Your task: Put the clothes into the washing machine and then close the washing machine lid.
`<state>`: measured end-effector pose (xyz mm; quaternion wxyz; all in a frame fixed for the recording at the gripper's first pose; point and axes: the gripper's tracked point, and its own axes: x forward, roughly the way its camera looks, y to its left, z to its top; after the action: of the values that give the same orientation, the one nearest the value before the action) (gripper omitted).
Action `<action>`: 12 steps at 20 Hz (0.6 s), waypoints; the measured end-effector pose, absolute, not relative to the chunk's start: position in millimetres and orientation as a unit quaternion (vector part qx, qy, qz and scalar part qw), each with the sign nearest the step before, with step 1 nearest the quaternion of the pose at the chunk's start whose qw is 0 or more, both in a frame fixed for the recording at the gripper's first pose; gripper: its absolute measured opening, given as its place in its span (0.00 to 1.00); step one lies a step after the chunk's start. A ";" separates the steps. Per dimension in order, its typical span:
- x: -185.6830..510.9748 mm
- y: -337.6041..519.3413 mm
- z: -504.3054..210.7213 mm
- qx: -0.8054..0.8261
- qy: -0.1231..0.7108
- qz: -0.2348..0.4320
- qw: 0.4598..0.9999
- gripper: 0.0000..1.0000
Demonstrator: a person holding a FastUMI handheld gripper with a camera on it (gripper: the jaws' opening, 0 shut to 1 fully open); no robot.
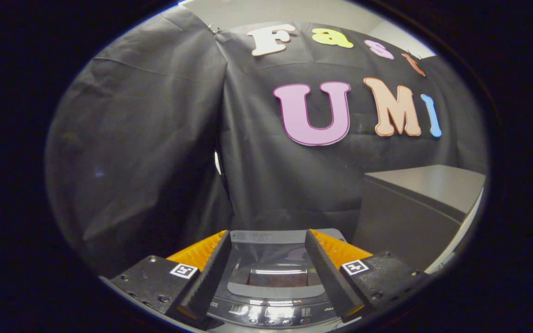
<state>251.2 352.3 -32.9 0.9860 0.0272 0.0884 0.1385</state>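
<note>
The washing machine (273,292) sits low in the gripper view, directly under and between my fingers. Its dark lid with a glass window (276,275) appears to lie flat on the top, and a dim reddish-brown shape shows through the glass. The control panel (271,317) with small buttons runs along the machine's near edge. My gripper (268,234) hovers above the machine, open, with nothing between its fingers. The two fingers frame the lid on either side.
A grey cabinet (414,208) stands just right of the machine, its flat top higher than the machine's top. The black cloth wall (155,152) hangs close behind the machine and curves round on the left.
</note>
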 end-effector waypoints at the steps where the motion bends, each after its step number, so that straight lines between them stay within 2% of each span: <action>1: 246.1 348.3 -29.6 0.028 0.086 0.140 0.986 0.97; 12: 143.1 286.9 -4.0 0.026 0.046 0.144 0.988 0.97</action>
<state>143.1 286.9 -4.0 0.9881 0.0257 0.0463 0.1442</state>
